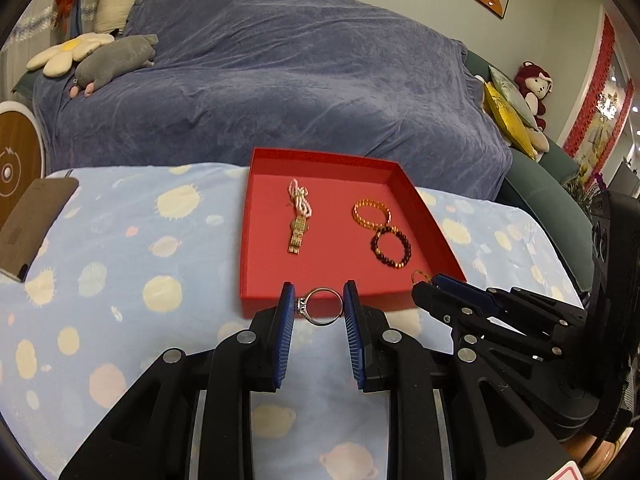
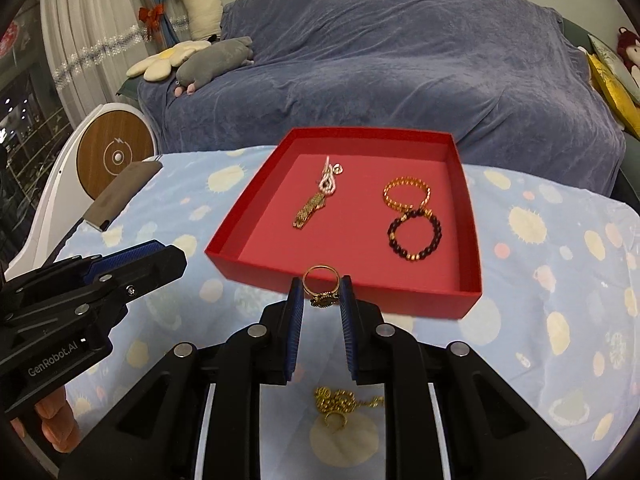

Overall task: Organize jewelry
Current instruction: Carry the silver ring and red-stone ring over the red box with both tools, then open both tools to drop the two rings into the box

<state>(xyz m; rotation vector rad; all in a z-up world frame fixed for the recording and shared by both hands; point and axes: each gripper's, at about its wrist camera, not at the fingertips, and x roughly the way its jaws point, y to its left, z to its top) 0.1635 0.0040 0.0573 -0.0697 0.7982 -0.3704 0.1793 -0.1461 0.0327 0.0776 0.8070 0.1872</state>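
Note:
A red tray sits on the blue spotted cloth. In it lie a pink-and-gold chain piece, an amber bead bracelet and a dark bead bracelet. My left gripper is shut on a silver ring at the tray's near wall. My right gripper is shut on a gold ring just before the tray's near edge; it shows in the left wrist view too. A gold chain with a ring lies on the cloth under the right gripper.
A sofa under a blue throw stands behind the table, with plush toys on it. A brown flat case lies at the cloth's left edge. A round wooden-faced device stands left of the table.

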